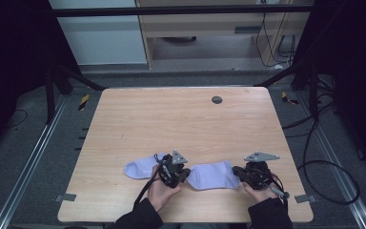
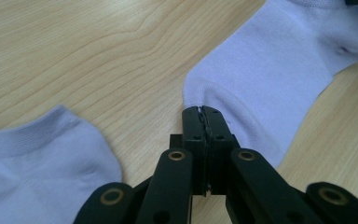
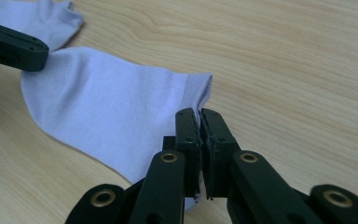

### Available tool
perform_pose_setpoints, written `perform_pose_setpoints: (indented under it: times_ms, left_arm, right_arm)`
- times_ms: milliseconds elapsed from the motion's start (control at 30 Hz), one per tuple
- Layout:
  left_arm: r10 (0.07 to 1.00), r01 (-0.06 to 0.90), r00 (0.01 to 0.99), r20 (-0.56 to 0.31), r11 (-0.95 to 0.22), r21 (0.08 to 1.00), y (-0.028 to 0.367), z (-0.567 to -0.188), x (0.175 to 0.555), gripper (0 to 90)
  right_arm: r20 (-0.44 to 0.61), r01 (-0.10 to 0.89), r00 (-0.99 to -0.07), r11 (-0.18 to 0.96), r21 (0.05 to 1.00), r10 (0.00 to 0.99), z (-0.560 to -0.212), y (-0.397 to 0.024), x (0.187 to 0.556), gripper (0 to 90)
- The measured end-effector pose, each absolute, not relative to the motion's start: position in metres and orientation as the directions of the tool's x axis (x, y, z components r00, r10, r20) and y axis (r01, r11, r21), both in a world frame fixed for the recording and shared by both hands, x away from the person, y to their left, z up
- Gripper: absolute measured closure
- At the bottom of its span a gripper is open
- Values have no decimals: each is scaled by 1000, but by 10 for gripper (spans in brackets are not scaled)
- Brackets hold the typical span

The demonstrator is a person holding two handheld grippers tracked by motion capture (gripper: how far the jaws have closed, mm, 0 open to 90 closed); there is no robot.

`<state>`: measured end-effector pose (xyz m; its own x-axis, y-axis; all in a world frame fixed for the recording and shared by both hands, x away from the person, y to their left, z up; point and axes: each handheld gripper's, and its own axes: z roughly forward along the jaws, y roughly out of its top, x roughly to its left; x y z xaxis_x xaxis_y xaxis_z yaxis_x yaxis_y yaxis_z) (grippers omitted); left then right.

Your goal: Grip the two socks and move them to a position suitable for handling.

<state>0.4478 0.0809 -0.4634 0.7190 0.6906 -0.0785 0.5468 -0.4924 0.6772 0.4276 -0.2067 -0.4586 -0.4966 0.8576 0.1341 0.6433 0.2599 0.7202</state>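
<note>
Pinching opposite ends of one pale lavender ankle sock (image 1: 212,175), the two grippers have it stretched flat between them near the front edge of the light wooden worktop (image 1: 171,119). The left gripper (image 2: 202,112) has its fingers pressed together on the sock's rounded end, and the right gripper (image 3: 199,114) nips the ribbed cuff edge the same way. A second matching lavender sock (image 1: 140,167) lies just beside, off to the left. I'd judge the fabric very light, soft and limp, so it will sag and fold wherever it is unsupported. It looks stretchy, not slippery, and hard to damage. Holding it by hem and end seems right, as thicker edges give more bite.
</note>
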Motion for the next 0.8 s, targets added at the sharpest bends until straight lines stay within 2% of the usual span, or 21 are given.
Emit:
perform_pose_setpoints:
  times_ms: [333,533,800]
  left_arm:
    - [694,556,715,-79,-497,666,111,-460,435,887]
    - [707,578,703,-75,-508,639,138,-468,431,886]
    - [719,593,692,-68,-513,621,151,-480,427,875]
  right_arm:
    - [148,623,-543,278,731,826,-452,-184,416,867]
    - [158,621,-589,319,716,792,-462,-156,413,865]
    - [162,640,-602,351,684,782,-475,-141,413,861]
